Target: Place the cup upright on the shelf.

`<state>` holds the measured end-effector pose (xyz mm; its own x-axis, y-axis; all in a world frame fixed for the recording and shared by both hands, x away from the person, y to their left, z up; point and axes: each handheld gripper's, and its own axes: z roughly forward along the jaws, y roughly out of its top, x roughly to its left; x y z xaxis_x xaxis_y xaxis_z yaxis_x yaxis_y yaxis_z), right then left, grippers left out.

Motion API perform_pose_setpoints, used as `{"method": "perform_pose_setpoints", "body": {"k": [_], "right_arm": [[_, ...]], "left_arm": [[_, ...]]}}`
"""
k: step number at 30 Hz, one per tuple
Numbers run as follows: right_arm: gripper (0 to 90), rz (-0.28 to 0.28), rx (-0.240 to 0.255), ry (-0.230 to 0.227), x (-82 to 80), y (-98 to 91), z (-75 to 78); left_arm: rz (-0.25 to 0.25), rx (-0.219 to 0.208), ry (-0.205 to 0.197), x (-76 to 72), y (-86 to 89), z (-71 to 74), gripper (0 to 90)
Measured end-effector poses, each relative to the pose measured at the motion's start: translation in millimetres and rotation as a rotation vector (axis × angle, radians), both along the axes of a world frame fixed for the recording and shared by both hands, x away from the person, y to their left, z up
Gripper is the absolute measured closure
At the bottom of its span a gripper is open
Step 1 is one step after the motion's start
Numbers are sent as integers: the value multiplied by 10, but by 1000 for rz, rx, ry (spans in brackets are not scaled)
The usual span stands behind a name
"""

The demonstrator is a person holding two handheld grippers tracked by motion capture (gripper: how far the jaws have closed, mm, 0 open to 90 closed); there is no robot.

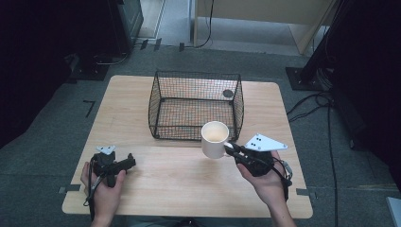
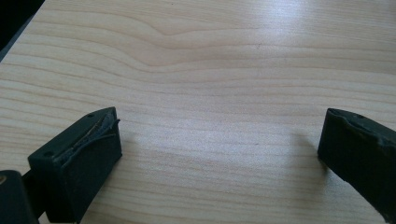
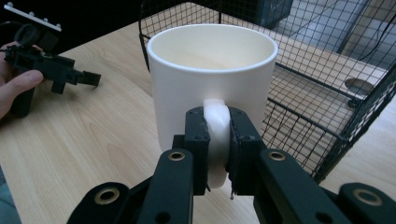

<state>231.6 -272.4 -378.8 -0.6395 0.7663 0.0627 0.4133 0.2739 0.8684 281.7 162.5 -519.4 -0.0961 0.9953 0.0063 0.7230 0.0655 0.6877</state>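
Observation:
A white mug hangs upright above the wooden table, just in front of the black wire basket. My right gripper is shut on the mug's handle, with a jaw on each side of it. The mug is empty inside. My left gripper rests low at the table's front left with its jaws wide apart and bare wood between them. It also appears far left in the right gripper view as the other gripper, held by a hand.
The wire basket stands at the table's middle back, open on top and empty. A dark round hole in the tabletop lies behind its right wall. Cables and dark equipment stands sit on the floor around the table.

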Motion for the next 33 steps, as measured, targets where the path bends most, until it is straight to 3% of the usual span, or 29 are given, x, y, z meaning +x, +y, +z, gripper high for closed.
{"method": "perform_pose_setpoints", "body": {"k": [22,33], "right_arm": [[812,-3,8,-11,400,260,232],[812,-19,2,-17,697,417,316]], "left_arm": [[0,-1,1,0,0,1,0],[1,-1,-1,0,-1,1,0]]}}
